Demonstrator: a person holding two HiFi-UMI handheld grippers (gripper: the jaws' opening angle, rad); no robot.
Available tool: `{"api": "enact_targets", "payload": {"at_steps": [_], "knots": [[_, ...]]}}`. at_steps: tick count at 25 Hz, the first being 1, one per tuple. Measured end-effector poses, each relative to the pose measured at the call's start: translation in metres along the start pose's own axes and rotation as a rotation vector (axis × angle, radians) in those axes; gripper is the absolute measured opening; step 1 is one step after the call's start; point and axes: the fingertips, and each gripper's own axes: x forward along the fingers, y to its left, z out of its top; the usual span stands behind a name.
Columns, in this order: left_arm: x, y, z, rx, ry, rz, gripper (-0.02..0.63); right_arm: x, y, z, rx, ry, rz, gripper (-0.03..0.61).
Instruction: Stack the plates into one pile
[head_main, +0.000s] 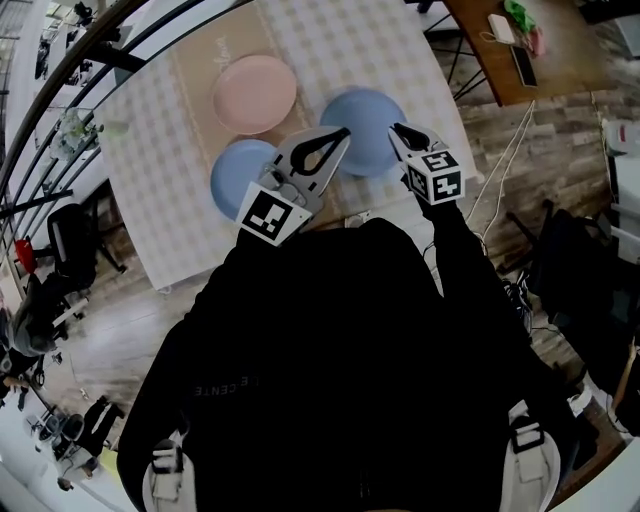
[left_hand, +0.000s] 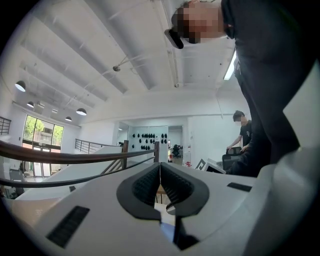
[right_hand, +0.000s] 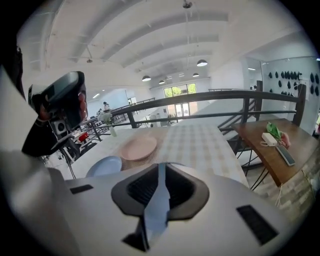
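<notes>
table (head_main: 160, 200): pink plate (head_main: 254, 94), small blue plate (head_main: 235, 172), large blue plate (head_main: 362, 125); none stacked yet. left gripper (head_main: 343, 133) fingers pressed together; right gripper (head_main: 397, 128) fingers slightly spread, empty.

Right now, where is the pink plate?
In the head view the pink plate lies near the top, up-left of the larger blue plate and above the smaller blue plate.

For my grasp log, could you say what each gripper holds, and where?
Nothing: the left gripper is shut empty; the right gripper has its jaws slightly apart at the larger blue plate.
</notes>
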Motion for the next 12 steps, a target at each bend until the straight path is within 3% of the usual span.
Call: {"api": "enact_targets", "payload": {"at_steps": [12], "knots": [[0.047,-0.009,-0.016,0.009,0.005,-0.032,0.020,0.046,-0.069,-0.079,0.056,0.209,-0.057,0.112]]}}
